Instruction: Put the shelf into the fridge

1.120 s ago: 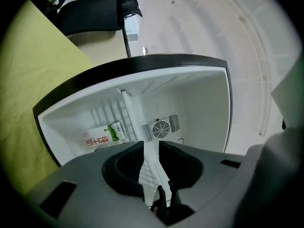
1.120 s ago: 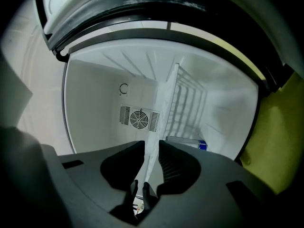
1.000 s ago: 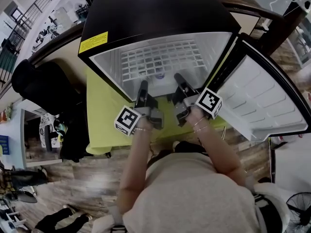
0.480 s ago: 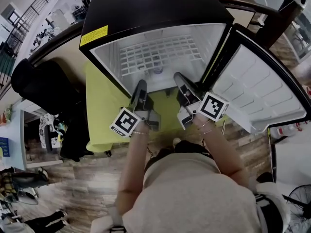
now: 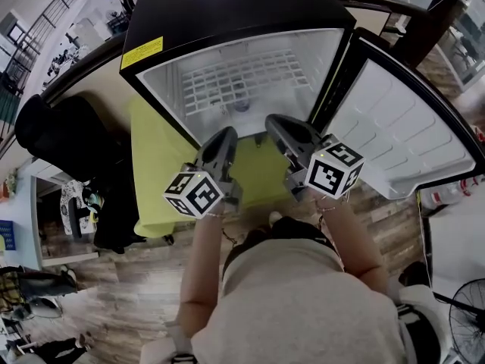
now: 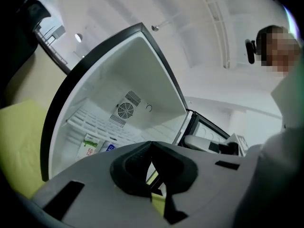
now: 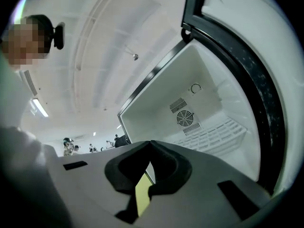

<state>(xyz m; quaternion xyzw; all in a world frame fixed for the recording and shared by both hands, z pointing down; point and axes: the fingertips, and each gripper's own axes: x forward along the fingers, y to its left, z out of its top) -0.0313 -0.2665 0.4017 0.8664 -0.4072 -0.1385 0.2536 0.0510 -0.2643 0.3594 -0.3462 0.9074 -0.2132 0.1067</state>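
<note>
A black fridge (image 5: pixel 227 14) stands open on a yellow-green surface (image 5: pixel 155 173). The white wire shelf (image 5: pixel 242 82) lies inside it, across the white cavity; it also shows in the left gripper view as a shelf (image 6: pixel 102 127) and in the right gripper view as a shelf (image 7: pixel 213 134). My left gripper (image 5: pixel 226 136) hangs just outside the opening, shut and holding nothing. My right gripper (image 5: pixel 274 123) is beside it, also shut and empty. In the gripper views the left gripper (image 6: pixel 151 146) and the right gripper (image 7: pixel 151 144) have their dark pads pressed together.
The fridge door (image 5: pixel 402 142) swings open to the right, close to my right arm. A green-printed carton (image 6: pixel 90 145) sits under the shelf. A black chair (image 5: pixel 68 150) stands at the left, and a fan (image 5: pixel 466 317) on the wooden floor at bottom right.
Both grippers have drawn back out of the fridge opening toward the person and tilted upward. The shelf stays inside the fridge.
</note>
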